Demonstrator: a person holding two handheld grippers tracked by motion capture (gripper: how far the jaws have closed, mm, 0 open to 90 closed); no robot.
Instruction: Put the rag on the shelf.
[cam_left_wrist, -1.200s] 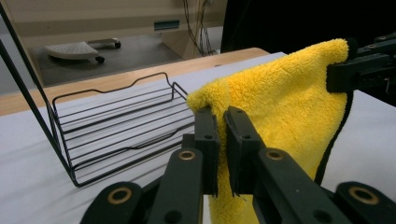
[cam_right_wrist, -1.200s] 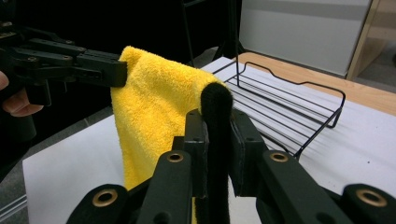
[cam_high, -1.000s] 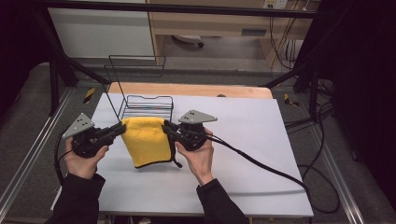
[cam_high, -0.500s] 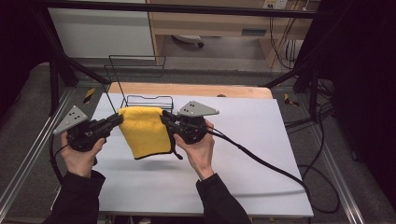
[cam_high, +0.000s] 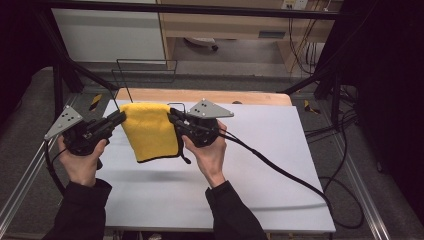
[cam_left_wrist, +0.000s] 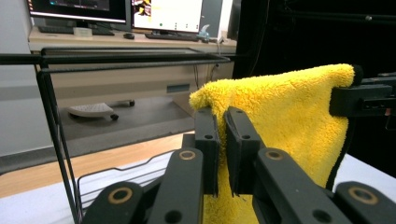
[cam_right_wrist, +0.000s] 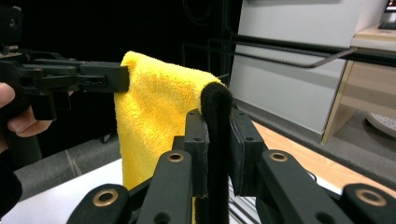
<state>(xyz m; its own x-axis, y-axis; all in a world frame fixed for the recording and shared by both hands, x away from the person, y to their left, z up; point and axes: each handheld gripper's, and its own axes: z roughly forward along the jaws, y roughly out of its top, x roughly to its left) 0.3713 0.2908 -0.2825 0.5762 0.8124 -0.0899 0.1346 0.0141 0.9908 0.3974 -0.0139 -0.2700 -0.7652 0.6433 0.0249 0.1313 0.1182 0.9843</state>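
Two grippers: each was clamped on one top corner of the yellow cloth (cam_high: 149, 131), which hung between them above the table (cam_high: 280, 175).
Left gripper (cam_high: 119, 118): jaws closed tight on the cloth's left top corner; in the left gripper view the pile bulged out above the pinch.
Yellow cloth: stretched level along its top edge, long side hanging down, lower hem clear of the table or just above it; black trim ran down the right edge.
Right gripper (cam_high: 172, 116): jaws pressed shut on the black-trimmed right corner, the trim standing up between them in the right gripper view.
Wire rack (cam_high: 145, 70): stood just beyond the cloth, at the far edge of the table, its top bar parallel to the cloth's top edge.
Nearer hand: both about equally near the rack.
Open room: bare table to the right and toward the person.
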